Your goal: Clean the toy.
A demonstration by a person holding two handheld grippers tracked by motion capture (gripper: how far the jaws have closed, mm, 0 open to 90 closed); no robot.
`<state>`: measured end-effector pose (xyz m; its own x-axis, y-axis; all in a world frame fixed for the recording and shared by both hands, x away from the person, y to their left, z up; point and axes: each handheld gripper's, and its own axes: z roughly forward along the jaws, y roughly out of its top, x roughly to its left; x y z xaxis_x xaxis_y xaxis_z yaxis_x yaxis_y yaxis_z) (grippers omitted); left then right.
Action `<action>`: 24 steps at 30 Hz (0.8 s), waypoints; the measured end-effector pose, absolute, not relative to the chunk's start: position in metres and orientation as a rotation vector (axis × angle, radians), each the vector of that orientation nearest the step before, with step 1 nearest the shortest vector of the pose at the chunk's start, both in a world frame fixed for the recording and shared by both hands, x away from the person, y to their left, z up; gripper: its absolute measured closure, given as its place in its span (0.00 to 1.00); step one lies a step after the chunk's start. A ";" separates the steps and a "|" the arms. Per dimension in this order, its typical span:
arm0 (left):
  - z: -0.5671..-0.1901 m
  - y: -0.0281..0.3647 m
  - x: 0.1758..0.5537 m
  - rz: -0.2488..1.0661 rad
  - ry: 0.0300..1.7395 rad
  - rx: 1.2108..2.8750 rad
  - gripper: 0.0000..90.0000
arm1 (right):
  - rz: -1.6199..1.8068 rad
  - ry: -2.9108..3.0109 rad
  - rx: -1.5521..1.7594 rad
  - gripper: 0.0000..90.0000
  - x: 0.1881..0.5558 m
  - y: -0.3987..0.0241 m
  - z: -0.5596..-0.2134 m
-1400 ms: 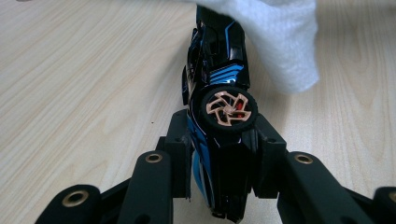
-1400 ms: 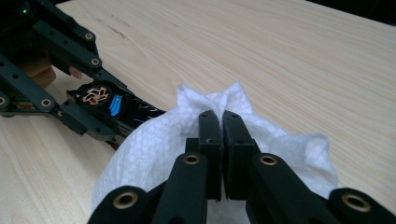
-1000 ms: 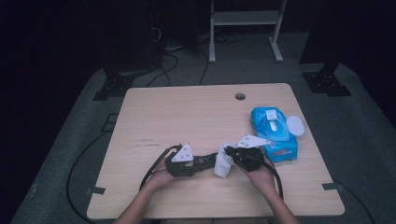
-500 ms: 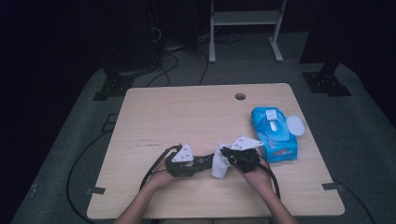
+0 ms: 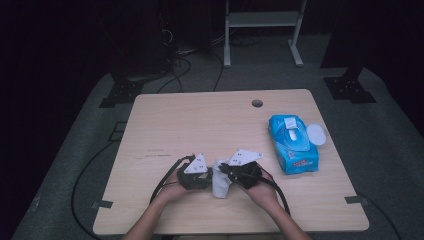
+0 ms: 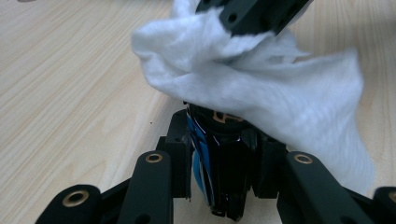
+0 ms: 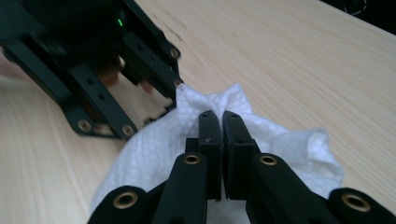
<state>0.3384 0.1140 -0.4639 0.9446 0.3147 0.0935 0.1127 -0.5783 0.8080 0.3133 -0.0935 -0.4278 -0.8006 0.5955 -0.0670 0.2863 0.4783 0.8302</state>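
At lower centre, your left gripper [image 5: 206,176] is clamped on a dark object [image 6: 219,158] with a blue label. Just right, the white wipe [image 5: 219,183] touches it, pinched by your right gripper [image 5: 226,172]. The blue wipe pack [image 5: 293,144] sits far right.

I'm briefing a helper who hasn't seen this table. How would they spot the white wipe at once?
Start at the light wooden table and look to its near edge, where the two hands meet. The white wipe hangs crumpled between the left tongs and right tongs. It alone is white cloth, loose, unlike the blue wipes pack to its right.
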 end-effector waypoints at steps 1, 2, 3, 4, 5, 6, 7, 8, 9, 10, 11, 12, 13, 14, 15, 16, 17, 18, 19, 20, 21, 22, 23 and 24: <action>-0.464 0.114 0.339 0.283 0.299 2.188 0.73 | 1.252 2.377 0.756 0.97 0.314 -0.098 -0.429; -0.464 0.114 0.339 0.283 0.297 2.190 0.73 | 1.239 2.369 0.764 0.97 0.314 -0.101 -0.429; -0.464 0.114 0.339 0.282 0.298 2.188 0.73 | 1.214 2.355 0.775 0.97 0.314 -0.108 -0.429; -0.464 0.114 0.339 0.282 0.299 2.184 0.73 | 1.214 2.342 0.797 0.97 0.315 -0.116 -0.429; -0.464 0.114 0.339 0.281 0.299 2.184 0.73 | 1.227 2.325 0.842 0.97 0.316 -0.126 -0.429; -0.464 0.114 0.339 0.281 0.297 2.186 0.73 | 1.234 2.304 0.882 0.97 0.317 -0.135 -0.430; -0.464 0.114 0.339 0.282 0.296 2.187 0.73 | 1.253 2.286 0.914 0.97 0.317 -0.143 -0.431; -0.464 0.114 0.339 0.283 0.295 2.189 0.73 | 1.270 2.282 0.941 0.97 0.319 -0.150 -0.433; -0.464 0.114 0.339 0.286 0.296 2.190 0.73 | 1.274 2.277 0.957 0.97 0.319 -0.153 -0.433; -0.464 0.114 0.338 0.290 0.295 2.191 0.73 | 1.269 2.275 0.960 0.97 0.318 -0.154 -0.433; -0.464 0.114 0.338 0.289 0.296 2.188 0.73 | 1.258 2.274 0.950 0.97 0.318 -0.153 -0.433; -0.464 0.114 0.338 0.286 0.299 2.189 0.73 | 1.249 2.275 0.946 0.97 0.317 -0.151 -0.432; -0.464 0.114 0.339 0.283 0.299 2.187 0.73 | 1.255 2.280 0.940 0.97 0.317 -0.148 -0.432; -0.464 0.114 0.339 0.282 0.299 2.186 0.73 | 1.257 2.285 0.931 0.97 0.316 -0.145 -0.432; -0.464 0.114 0.339 0.283 0.299 2.186 0.73 | 1.255 2.288 0.916 0.97 0.316 -0.142 -0.431; -0.464 0.114 0.339 0.284 0.298 2.186 0.73 | 1.258 2.294 0.904 0.97 0.316 -0.139 -0.431; -0.464 0.114 0.339 0.285 0.297 2.187 0.73 | 1.256 2.295 0.896 0.97 0.316 -0.138 -0.431; -0.464 0.114 0.339 0.286 0.295 2.188 0.73 | 1.256 2.297 0.894 0.97 0.316 -0.138 -0.431; -0.464 0.114 0.339 0.284 0.296 2.186 0.73 | 1.260 2.298 0.902 0.97 0.317 -0.139 -0.431; -0.464 0.114 0.339 0.282 0.297 2.182 0.73 | 1.260 2.293 0.904 0.97 0.317 -0.140 -0.432; -0.465 0.115 0.339 0.281 0.299 2.180 0.73 | 1.259 2.288 0.905 0.97 0.318 -0.143 -0.432; -0.465 0.115 0.339 0.281 0.302 2.177 0.73 | 1.248 2.286 0.919 0.97 0.318 -0.144 -0.431; -0.465 0.114 0.339 0.281 0.302 2.177 0.73 | 1.254 2.285 0.924 0.97 0.319 -0.144 -0.432; -0.465 0.114 0.339 0.282 0.302 2.177 0.73 | 1.253 2.282 0.938 0.97 0.319 -0.143 -0.431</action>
<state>0.3388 0.1144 -0.4647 0.9443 0.3161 0.0915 0.1126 -0.5717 0.8127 0.3192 -0.1433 -0.4315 -0.7088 0.7054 -0.0053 0.3740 0.3822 0.8450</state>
